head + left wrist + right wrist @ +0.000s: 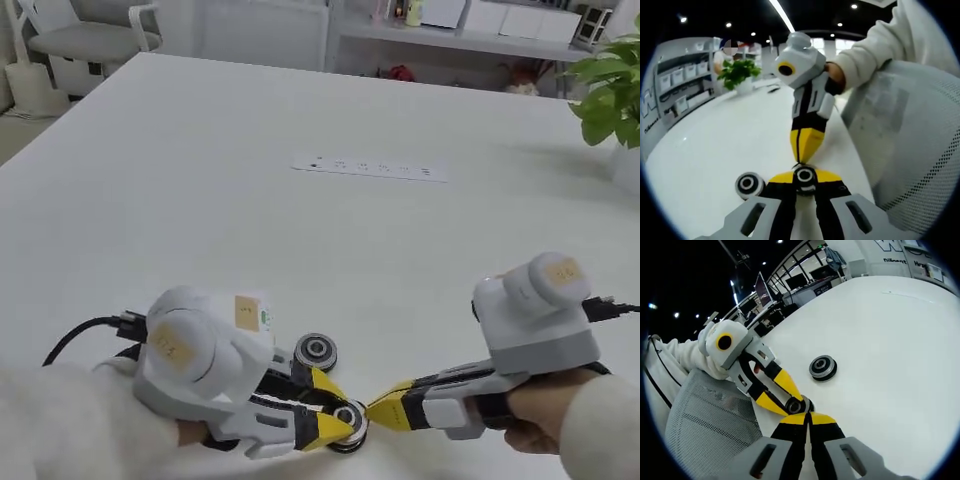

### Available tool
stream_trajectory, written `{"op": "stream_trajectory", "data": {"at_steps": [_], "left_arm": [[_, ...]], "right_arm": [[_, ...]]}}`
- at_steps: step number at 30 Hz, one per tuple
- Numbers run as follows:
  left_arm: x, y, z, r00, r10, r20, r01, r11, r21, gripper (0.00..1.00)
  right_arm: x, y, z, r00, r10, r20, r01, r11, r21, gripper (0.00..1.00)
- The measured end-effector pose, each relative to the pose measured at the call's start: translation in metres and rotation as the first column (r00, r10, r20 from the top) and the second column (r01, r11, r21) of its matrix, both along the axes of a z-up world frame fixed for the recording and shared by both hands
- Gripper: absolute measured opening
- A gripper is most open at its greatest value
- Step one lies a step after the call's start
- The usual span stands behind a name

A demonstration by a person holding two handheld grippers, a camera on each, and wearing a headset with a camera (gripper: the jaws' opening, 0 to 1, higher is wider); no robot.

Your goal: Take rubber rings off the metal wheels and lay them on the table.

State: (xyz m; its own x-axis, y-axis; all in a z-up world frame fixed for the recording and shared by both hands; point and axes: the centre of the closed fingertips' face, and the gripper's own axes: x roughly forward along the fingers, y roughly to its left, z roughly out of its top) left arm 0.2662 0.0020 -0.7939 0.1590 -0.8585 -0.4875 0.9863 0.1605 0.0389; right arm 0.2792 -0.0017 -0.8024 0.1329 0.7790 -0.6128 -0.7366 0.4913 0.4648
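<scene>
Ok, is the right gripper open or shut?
Shut: the right gripper shows its yellow jaws together, no gap, tips at the rim of the metal wheel held by the left gripper.

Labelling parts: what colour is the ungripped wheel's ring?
Black: round rubber ring on the silver metal wheel; best in the right gripper view.

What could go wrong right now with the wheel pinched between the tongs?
The right tongs, shut, meet the held wheel only at their tips; they may slip off the rubber ring without lifting it.
A hard pull could twist the wheel out of the left tongs, which grip it near their tips.
The work sits close to the near edge of the table, so anything freed might roll off.
</scene>
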Motion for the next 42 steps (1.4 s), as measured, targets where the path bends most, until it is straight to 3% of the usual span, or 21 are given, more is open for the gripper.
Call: {"op": "stream_trajectory", "data": {"at_steps": [5,9,12,18,42], "left_arm": [[0.000,-0.002,-0.001,1.000,0.016,-0.001,-0.016,1.000,0.000,0.14],[-0.001,-0.001,-0.001,0.998,0.059,0.002,-0.059,0.998,-0.036,0.14],[-0.001,-0.001,0.000,0.998,0.059,0.005,-0.058,0.997,-0.040,0.14],[-0.001,-0.001,0.000,0.998,0.060,0.007,-0.060,0.997,-0.057,0.14],[-0.001,-0.002,0.000,0.998,0.061,0.015,-0.060,0.996,-0.062,0.14]], "right_arm": [[0.002,-0.003,0.000,1.000,-0.002,0.004,0.002,1.000,-0.004,0.00],[0.001,-0.002,0.000,1.000,-0.002,0.004,0.002,1.000,-0.002,0.00],[-0.001,-0.001,0.002,1.000,-0.010,-0.022,0.010,1.000,0.018,0.00],[0.000,-0.001,0.002,0.999,-0.016,-0.029,0.017,1.000,0.021,0.00],[-0.008,0.013,0.010,0.999,0.014,-0.032,-0.012,0.998,0.063,0.00]]}}
